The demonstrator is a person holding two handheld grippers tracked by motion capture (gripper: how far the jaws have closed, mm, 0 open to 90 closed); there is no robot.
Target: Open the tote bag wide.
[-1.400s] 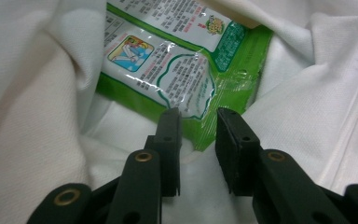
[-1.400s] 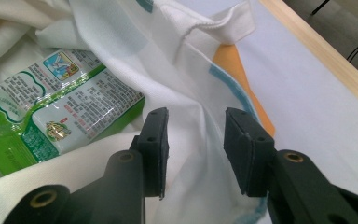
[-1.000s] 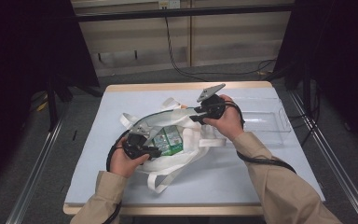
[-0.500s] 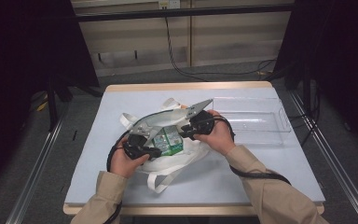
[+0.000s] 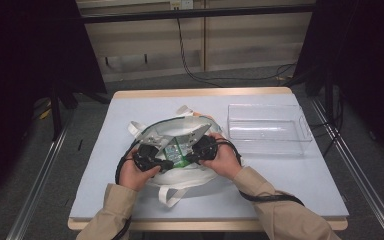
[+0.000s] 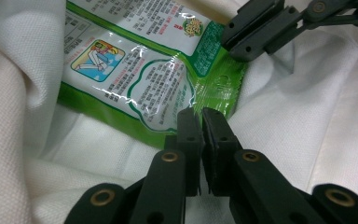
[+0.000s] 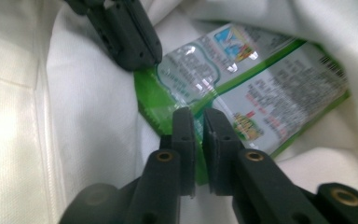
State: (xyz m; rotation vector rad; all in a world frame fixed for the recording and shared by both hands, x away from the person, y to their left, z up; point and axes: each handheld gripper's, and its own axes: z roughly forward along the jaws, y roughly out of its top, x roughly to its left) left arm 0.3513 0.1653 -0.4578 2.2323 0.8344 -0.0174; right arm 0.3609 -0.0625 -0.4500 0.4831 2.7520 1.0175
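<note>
Green packet (image 6: 168, 79) btwn both tongs' tips

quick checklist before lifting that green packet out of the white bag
1. Left gripper shut on the green packet: ok, its fingers have just been closing and pinch the packet's edge.
2. Right gripper shut on the packet: ok, its fingers have just been closing on the sealed end.
3. Both grips on the same end of the packet: ok, close together near one corner.
4. White bag mouth open wide enough: cannot tell, cloth folds crowd the packet.
5. Bag cloth pinched along with the packet: cannot tell.
6. Clear tray free to receive it: ok, nothing lies in it.
</note>
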